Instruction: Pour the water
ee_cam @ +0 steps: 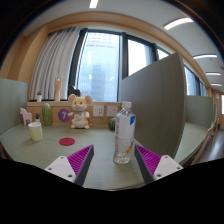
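You are in an office-like room with tall windows [100, 65], pale curtains [52, 62] beside them and strip lights [180, 22] on the ceiling. In front of you is a grey-green desk [95, 165] walled by a grey partition [160, 95] on the right side and a lower screen [12, 100] on the left.

Your gripper [113, 160] is held level and low, just above the desk's near part, pointing straight across the desk toward the windows. Its two fingers [72, 163] are spread wide, the magenta pads [150, 158] facing each other across a broad gap. Your hand itself is out of view.

A clear plastic water bottle [124, 134] stands upright on the desk, in the gap between the fingers and nearer the right one. It carries a blue-and-white label and a light cap. There is open space on both sides of it; neither pad touches it, and it rests on the desk by itself.

Beyond the left finger, further back:
- a flat red round coaster [67, 141] lying on the desk;
- a pale cup [35, 130] standing upright, to the left of the coaster;
- a plush toy [80, 112] with a pink front, sitting upright near the back of the desk;
- a purple round object [64, 115] just left of the toy; what it is cannot be told;
- a yellow-green bottle [46, 113] standing further left.
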{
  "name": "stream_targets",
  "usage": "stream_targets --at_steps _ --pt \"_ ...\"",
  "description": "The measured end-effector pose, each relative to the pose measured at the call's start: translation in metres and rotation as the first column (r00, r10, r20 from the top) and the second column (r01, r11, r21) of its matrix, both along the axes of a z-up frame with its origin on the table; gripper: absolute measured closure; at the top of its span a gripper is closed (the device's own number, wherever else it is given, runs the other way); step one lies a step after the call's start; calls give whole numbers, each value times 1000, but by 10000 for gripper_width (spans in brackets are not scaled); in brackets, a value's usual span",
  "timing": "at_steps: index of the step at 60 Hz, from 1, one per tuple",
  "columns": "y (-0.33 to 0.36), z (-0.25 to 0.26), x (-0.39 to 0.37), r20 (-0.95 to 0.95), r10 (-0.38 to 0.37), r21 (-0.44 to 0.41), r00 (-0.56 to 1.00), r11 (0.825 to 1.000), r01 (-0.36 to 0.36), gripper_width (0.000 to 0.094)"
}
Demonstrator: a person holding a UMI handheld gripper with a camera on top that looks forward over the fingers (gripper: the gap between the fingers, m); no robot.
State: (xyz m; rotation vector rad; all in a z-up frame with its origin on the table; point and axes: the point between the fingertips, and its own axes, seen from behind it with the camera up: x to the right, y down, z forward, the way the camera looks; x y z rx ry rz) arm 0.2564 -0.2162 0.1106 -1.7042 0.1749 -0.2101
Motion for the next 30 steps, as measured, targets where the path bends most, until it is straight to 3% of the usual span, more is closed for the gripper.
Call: stream_targets --at_steps 4,22,25,30 --pt "7 -10 59 5 -8 9 1000 1000 7 94" --pt "87 -1 114 -17 -20 30 1000 999 20 123" --pt "96 -1 114 -17 -5 26 1000 1000 5 196" --pt "107 -2 115 -35 15 29 999 999 -14 396"
